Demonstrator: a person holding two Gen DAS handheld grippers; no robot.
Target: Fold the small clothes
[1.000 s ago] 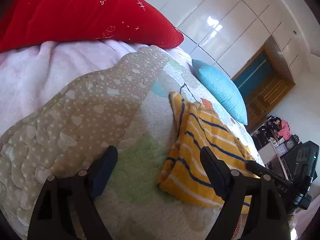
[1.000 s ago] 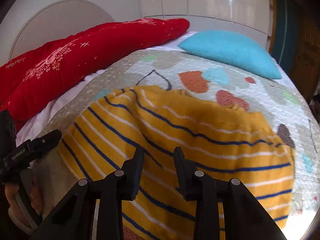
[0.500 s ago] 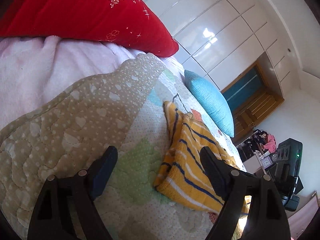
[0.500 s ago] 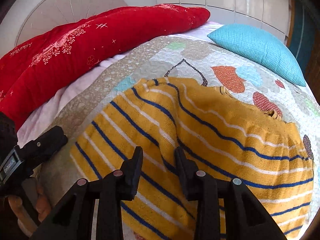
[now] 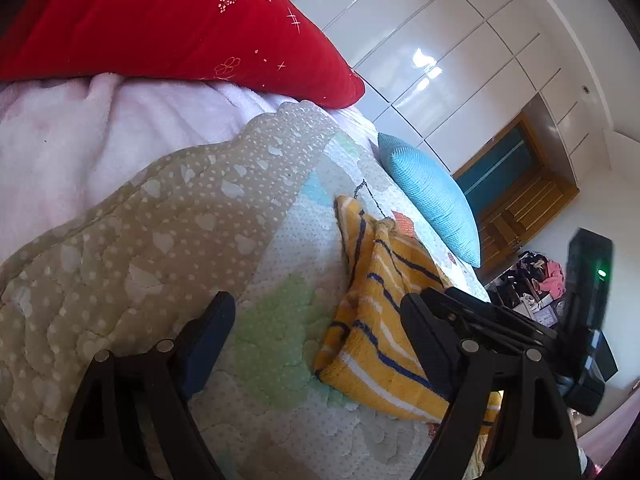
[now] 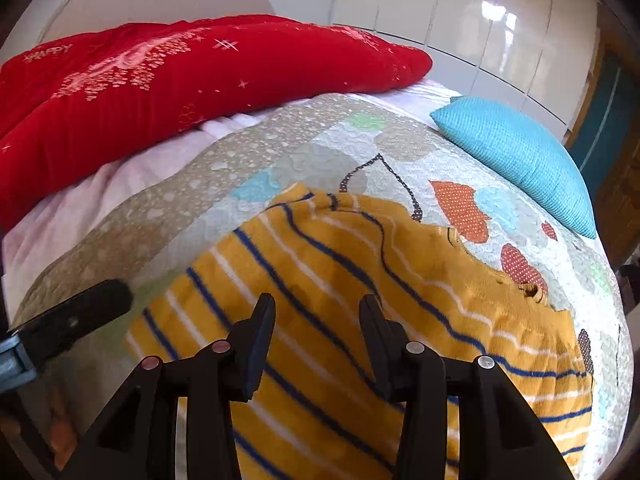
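The striped top point(image 6: 360, 320) lies on the bed point(image 6: 304, 152). The right gripper point(image 6: 316, 340) hovers over it, its jaws just opening, empty. The left gripper point(image 5: 316, 332) gapes wide, empty, at the top's edge.

Yellow knitted garment point(image 6: 360, 320) with thin navy and white horizontal stripes, lying folded on the bed's patchwork quilt point(image 6: 320, 152). In the right wrist view it spreads wide across the quilt's near part, its far edge rumpled and slightly raised, with small holes or buttonholes along the far right border. In the left wrist view the same garment point(image 5: 384, 308) appears as a flattened, layered bundle with one doubled edge turned toward the camera, resting on the quilt's pale dotted patch beside a green one, nearer the bed's foot than its pillows.
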